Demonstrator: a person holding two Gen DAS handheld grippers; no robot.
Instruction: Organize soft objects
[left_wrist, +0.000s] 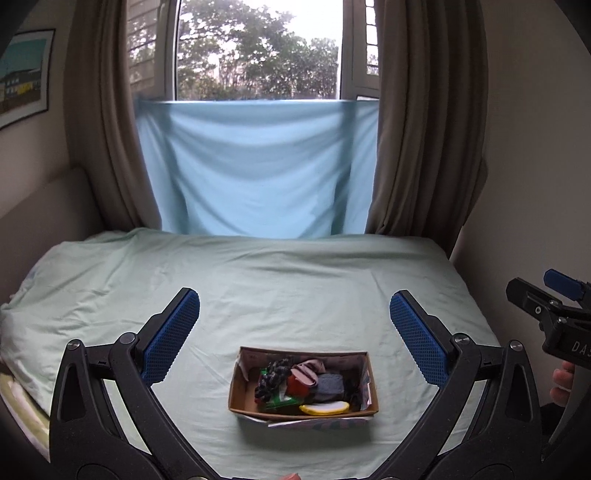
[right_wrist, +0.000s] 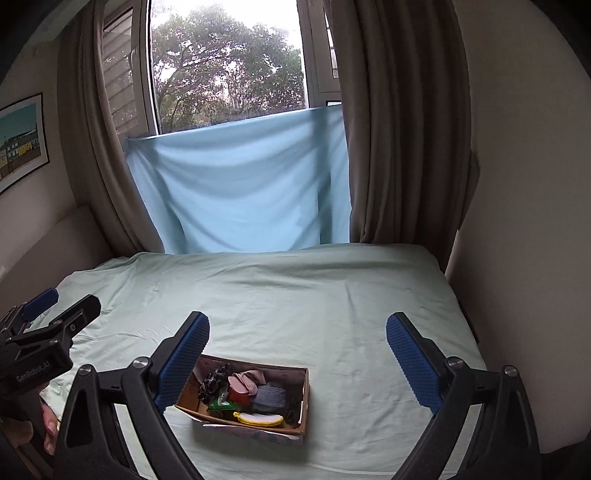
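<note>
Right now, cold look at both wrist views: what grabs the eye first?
The cardboard box sits alone on the pale green bedsheet, packed with small soft items: a yellow-and-white piece at its near edge, a grey-blue pad and a pink item behind. Both tools hover open and empty before it, left tool and right tool. Behind the bed, a light blue cloth hangs below the window.

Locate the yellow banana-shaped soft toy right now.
The yellow toy lies inside the cardboard box on the bed, against the near wall, just in front of the grey-blue cloth.
</note>
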